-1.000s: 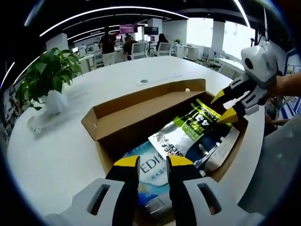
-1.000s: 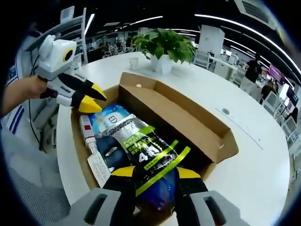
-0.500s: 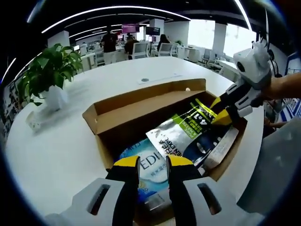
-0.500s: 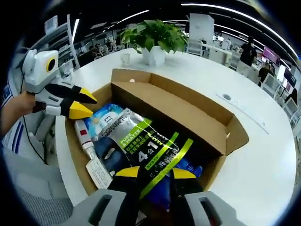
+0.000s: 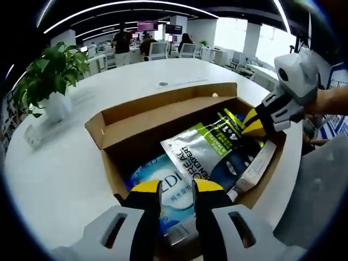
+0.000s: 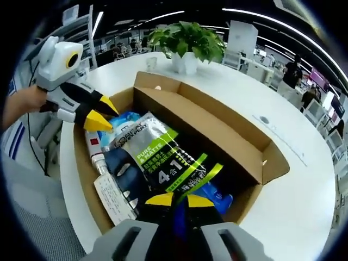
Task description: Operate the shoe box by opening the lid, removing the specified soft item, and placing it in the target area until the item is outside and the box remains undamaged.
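The shoe box (image 6: 239,149) stands open on the white table (image 6: 304,201), near its curved edge, with the lid folded back along the far side. The right gripper (image 6: 174,200) has its jaws nearly together on the lower edge of the silver-and-green soft pouch (image 6: 163,160), apparently pinching it, though the contact itself is poorly resolved. The left gripper (image 5: 176,187) hovers with jaws parted over the opposite end of the box, holding nothing. To complete the step well, lift the pouch straight up and clear of the cardboard walls without dragging on the flap. Still in the box: the pouch on top, a blue-and-white packet (image 5: 174,193) beneath it, a tube (image 6: 99,157) and a small white carton (image 6: 115,198) along one wall.
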`<state>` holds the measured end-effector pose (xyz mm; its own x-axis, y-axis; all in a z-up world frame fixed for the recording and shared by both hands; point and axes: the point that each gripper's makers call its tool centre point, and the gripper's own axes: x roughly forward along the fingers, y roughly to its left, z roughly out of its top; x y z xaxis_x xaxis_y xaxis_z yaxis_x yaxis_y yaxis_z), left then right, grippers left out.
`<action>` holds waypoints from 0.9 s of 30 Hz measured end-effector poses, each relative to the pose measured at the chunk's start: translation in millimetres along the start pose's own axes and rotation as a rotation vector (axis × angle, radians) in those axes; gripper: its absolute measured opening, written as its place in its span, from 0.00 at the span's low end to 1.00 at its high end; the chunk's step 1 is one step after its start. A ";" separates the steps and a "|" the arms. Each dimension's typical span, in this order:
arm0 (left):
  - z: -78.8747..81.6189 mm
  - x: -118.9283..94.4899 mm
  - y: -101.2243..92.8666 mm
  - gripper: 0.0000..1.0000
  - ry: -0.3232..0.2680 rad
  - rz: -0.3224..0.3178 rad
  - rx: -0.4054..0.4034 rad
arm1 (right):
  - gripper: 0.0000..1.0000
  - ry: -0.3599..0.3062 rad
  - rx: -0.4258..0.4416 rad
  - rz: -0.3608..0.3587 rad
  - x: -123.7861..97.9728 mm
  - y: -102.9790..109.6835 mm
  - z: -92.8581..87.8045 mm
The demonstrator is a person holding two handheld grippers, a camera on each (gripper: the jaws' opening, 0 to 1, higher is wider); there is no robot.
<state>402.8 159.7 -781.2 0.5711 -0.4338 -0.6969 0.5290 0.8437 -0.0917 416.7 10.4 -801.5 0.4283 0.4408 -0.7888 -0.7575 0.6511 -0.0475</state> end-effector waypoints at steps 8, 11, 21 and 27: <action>-2.2 11.7 -7.5 0.21 0.018 -0.035 -0.013 | 0.00 0.016 -0.022 0.002 2.5 -1.0 -3.6; -3.6 16.2 -11.1 0.19 0.026 -0.049 -0.013 | 0.00 0.019 -0.032 0.002 3.1 -0.5 -4.9; 1.5 25.4 -19.1 0.09 0.004 -0.105 -0.061 | 0.00 0.015 -0.041 0.000 3.0 0.1 -5.9; 6.3 22.7 -17.5 0.01 -0.031 -0.110 -0.131 | 0.00 0.001 0.003 0.003 2.0 -0.5 -6.5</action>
<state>410.4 133.1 -790.9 0.5344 -0.5332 -0.6558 0.5038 0.8240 -0.2594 414.7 7.0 -807.0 0.4256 0.4418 -0.7897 -0.7570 0.6520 -0.0432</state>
